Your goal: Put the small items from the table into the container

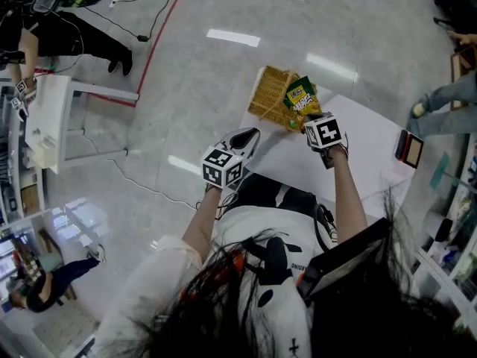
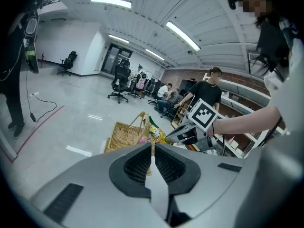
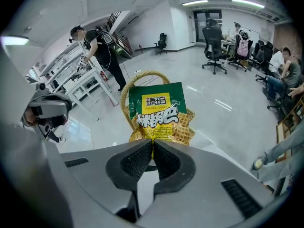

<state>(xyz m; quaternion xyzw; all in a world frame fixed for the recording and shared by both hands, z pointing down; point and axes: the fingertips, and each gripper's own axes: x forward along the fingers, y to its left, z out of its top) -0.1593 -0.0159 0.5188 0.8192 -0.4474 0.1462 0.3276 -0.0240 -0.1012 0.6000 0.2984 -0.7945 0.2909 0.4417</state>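
The right tongs (image 3: 153, 145) pinch the snack packet (image 3: 159, 112) by one edge, holding it at the wicker basket's (image 1: 267, 95) right rim at the counter's (image 1: 365, 144) far edge — likely for dropping in. The left tongs (image 2: 153, 148) are closed and empty.

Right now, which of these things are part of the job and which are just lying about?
Job: green-and-yellow snack packet, pinched in the right gripper; woven wicker basket; white table.
Lying about: black office chairs; black floor cable; white metal frame.
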